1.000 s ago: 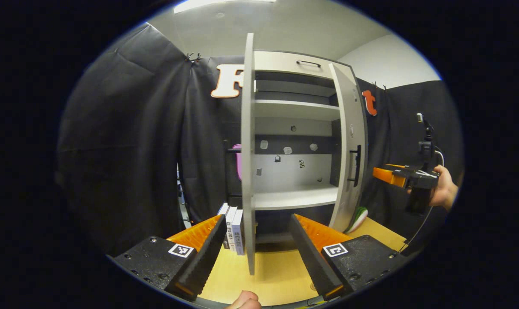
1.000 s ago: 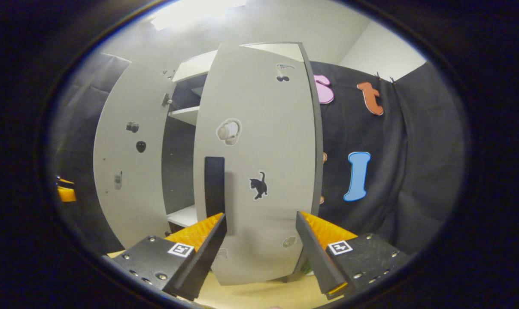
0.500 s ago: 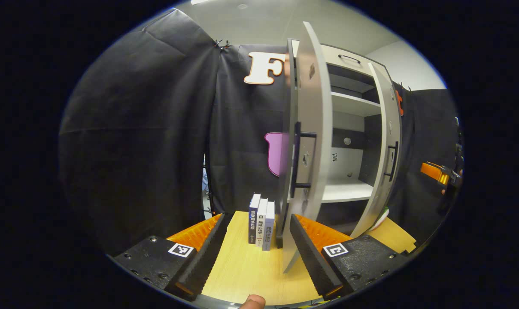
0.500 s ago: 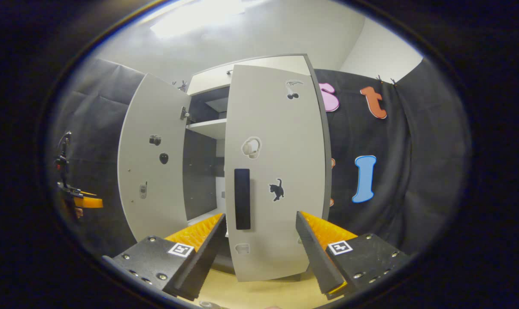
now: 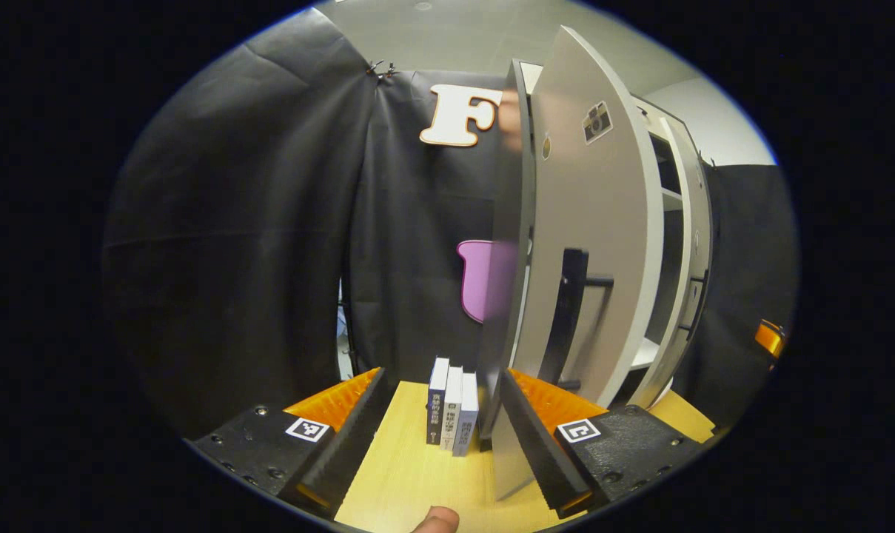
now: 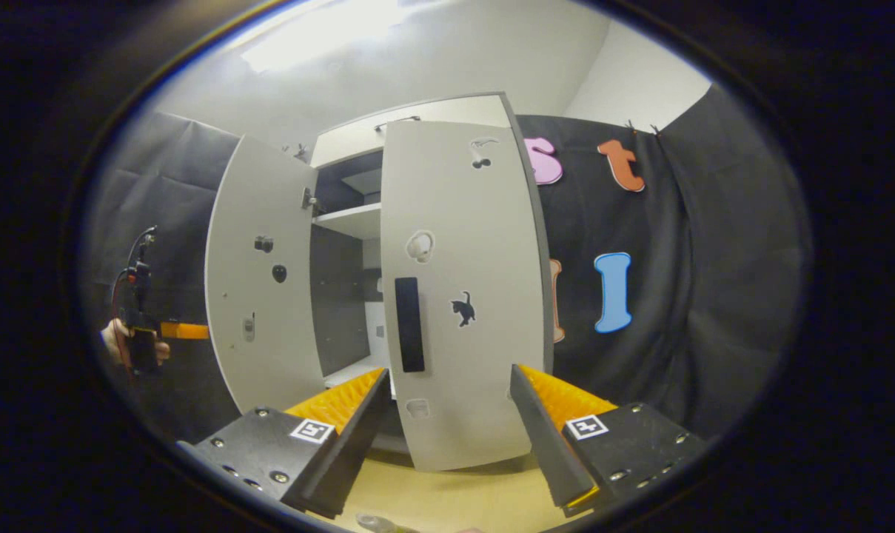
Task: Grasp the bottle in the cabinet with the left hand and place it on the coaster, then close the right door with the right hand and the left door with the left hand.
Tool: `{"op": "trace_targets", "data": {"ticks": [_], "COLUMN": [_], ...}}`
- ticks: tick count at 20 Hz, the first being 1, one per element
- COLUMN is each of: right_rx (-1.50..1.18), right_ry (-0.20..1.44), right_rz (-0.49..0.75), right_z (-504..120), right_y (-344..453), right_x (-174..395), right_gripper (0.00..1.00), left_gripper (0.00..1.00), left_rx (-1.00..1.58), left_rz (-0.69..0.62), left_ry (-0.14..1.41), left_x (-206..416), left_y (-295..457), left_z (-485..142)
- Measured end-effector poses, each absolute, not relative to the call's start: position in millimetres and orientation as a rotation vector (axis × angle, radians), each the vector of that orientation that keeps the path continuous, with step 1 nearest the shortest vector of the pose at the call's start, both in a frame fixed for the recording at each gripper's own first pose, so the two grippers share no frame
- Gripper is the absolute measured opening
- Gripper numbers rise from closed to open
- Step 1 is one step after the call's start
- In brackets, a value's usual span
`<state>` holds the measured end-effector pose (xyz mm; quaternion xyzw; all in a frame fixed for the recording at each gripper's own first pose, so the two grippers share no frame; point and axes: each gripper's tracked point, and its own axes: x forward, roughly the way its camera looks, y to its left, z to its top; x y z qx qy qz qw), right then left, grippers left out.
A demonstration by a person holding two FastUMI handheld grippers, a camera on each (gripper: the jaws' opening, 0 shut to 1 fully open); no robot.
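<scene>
Your left gripper had its fingers spread wide with nothing between the pads, low over the wooden table. Three books stood upright on the table straight ahead at 12 o'clock, just beside the cabinet's outer wall. The left door stood at about 1 o'clock from your fingers, swung partway round so that you looked at its outer face. Its black handle ran upright near the door's free edge, and a camera sticker sat high on the panel. The door's lower corner lay close against the inner side of your right-hand finger; I could not tell whether they touched. Past it, at 2 o'clock, a strip of shelf showed through the gap, then the right door edge-on.

Your right gripper was likewise wide open and empty, facing the right door at 12 o'clock. That door was almost shut, with its handle and a cat sticker toward you. At 10 o'clock the left door hung open, dark shelves visible between the two. Farther out at 9 o'clock, your other hand held the left gripper, its orange fingers pointing at the left door's outer edge.

The bottle and coaster could not be made out. A pale blurred object at 6 o'clock was too unclear to name.
</scene>
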<state>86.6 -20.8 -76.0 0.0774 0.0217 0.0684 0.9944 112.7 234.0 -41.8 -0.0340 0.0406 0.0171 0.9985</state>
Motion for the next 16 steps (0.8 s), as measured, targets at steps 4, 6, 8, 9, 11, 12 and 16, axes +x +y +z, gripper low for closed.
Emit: {"op": "trace_targets", "data": {"ticks": [4, 6, 8, 9, 11, 12, 16], "right_rx": [0.114, 0.116, 0.106, 0.097, 0.091, 0.096, 0.108], "right_ry": [0.039, 0.032, 0.032, 0.035, 0.041, 0.039, 0.064], "right_rz": [0.119, 0.138, 0.160, 0.164, 0.173, 0.178, 0.168], "right_z": [-77.3, -73.5, -72.9, -73.8, -75.0, -74.1, -79.2], "right_y": [-31.0, -25.5, -23.5, -23.3, -23.2, -22.3, -26.7], "right_x": [75.7, 71.0, 68.6, 67.2, 64.6, 64.3, 64.8], "right_gripper": [0.98, 0.98, 0.96, 0.98, 0.96, 0.96, 0.96], "left_gripper": [0.87, 0.89, 0.90, 0.87, 0.87, 0.87, 0.87], "left_rx": [-0.008, 0.015, -0.027, -0.042, -0.039, -0.030, -0.012], "left_rz": [0.052, 0.041, 0.029, 0.024, 0.006, 0.001, -0.005], "left_ry": [0.050, 0.038, 0.053, 0.064, 0.062, 0.052, 0.034], "left_x": [121.2, 121.9, 121.1, 120.6, 120.1, 121.7, 121.6], "left_y": [213.6, 203.5, 193.1, 188.7, 176.4, 172.5, 145.4], "left_z": [-29.1, -28.2, -32.0, -33.7, -32.4, -30.6, -30.4]}}
